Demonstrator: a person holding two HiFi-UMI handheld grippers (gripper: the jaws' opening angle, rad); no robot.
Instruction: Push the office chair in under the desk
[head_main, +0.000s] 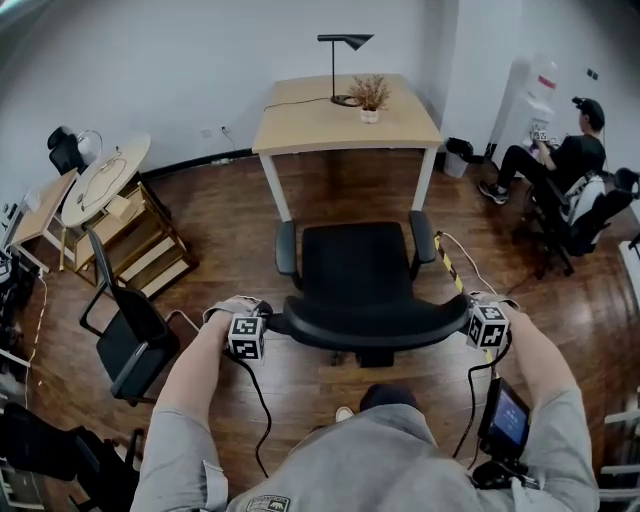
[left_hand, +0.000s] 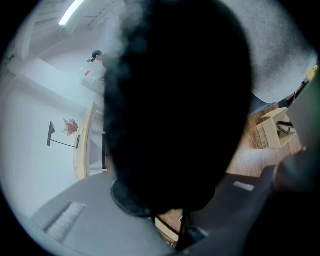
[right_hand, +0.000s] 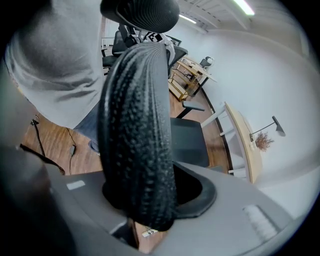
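Observation:
The black office chair stands on the wood floor with its seat (head_main: 355, 262) facing the light wooden desk (head_main: 310, 115), a gap of floor between them. Its curved backrest (head_main: 370, 320) is the part nearest me. My left gripper (head_main: 265, 322) is shut on the backrest's left end, my right gripper (head_main: 472, 318) on its right end. The left gripper view is mostly filled by the dark backrest (left_hand: 175, 100) between the jaws of the left gripper (left_hand: 165, 210). In the right gripper view the textured backrest edge (right_hand: 137, 125) is clamped in the right gripper (right_hand: 145, 210), with the desk (right_hand: 245, 137) beyond.
A black lamp (head_main: 340, 60) and a small dried plant (head_main: 370, 98) stand on the desk. To the left are a black side chair (head_main: 125, 330), wooden shelving (head_main: 140, 245) and a round table (head_main: 100, 180). A seated person (head_main: 570, 160) is at the far right. A cable (head_main: 455, 265) lies by the chair.

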